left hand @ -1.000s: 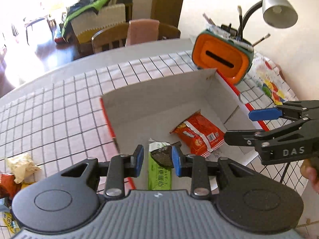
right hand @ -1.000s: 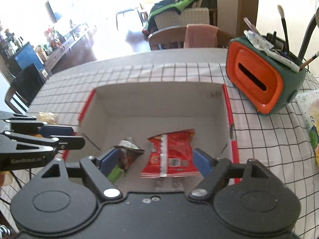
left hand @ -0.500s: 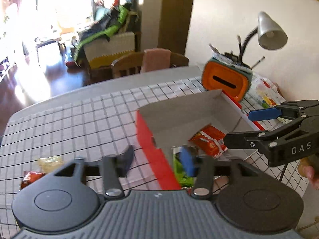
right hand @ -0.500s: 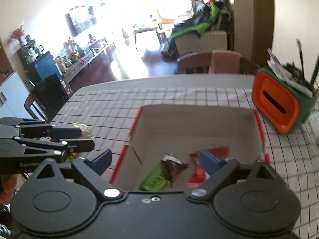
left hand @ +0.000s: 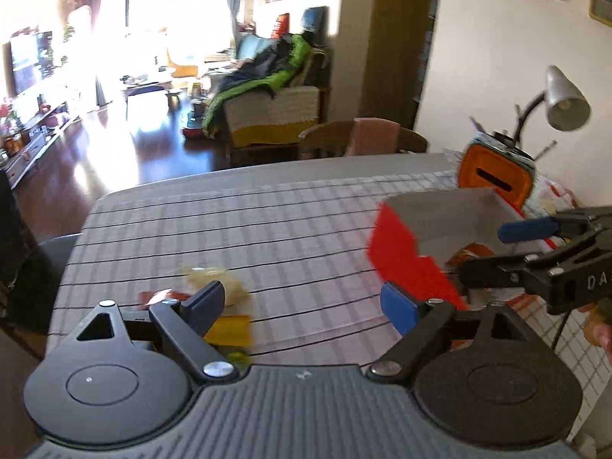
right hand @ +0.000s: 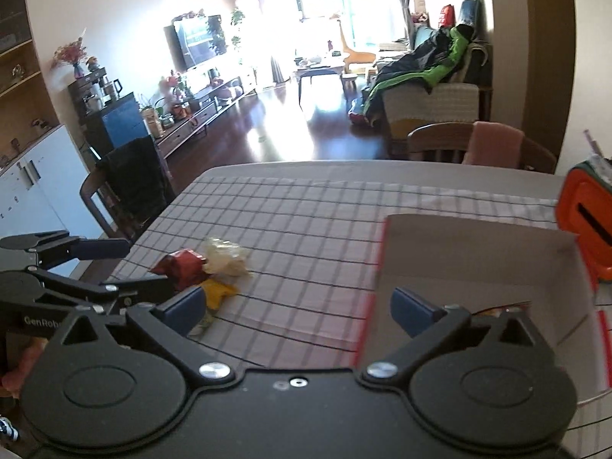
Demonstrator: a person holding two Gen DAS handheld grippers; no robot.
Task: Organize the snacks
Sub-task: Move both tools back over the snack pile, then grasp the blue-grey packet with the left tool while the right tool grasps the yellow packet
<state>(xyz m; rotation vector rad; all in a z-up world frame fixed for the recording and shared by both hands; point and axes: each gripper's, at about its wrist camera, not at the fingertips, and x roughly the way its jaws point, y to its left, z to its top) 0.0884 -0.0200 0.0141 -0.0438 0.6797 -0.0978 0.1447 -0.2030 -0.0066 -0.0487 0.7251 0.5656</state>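
Both tongs are empty right now — my left gripper (left hand: 302, 304) has its jaws spread wide, having just been opening, with nothing between them but checked tablecloth (left hand: 267, 237). My right gripper (right hand: 302, 306) is the same: jaws just opened all the way, nothing in them.

Loose snacks sit in a little heap on the cloth, just past the left gripper's near finger — a red packet (right hand: 183, 267), a pale crinkly bag (right hand: 225, 256) touching it, and a yellow packet (right hand: 216, 292) right beside those. The cardboard box (right hand: 478, 256) with red sides stands off to the right, well apart from the heap, with a red snack pack (right hand: 505, 308) lying inside (mostly hidden behind my right finger). An orange holder (right hand: 585, 222) sits beyond the box.
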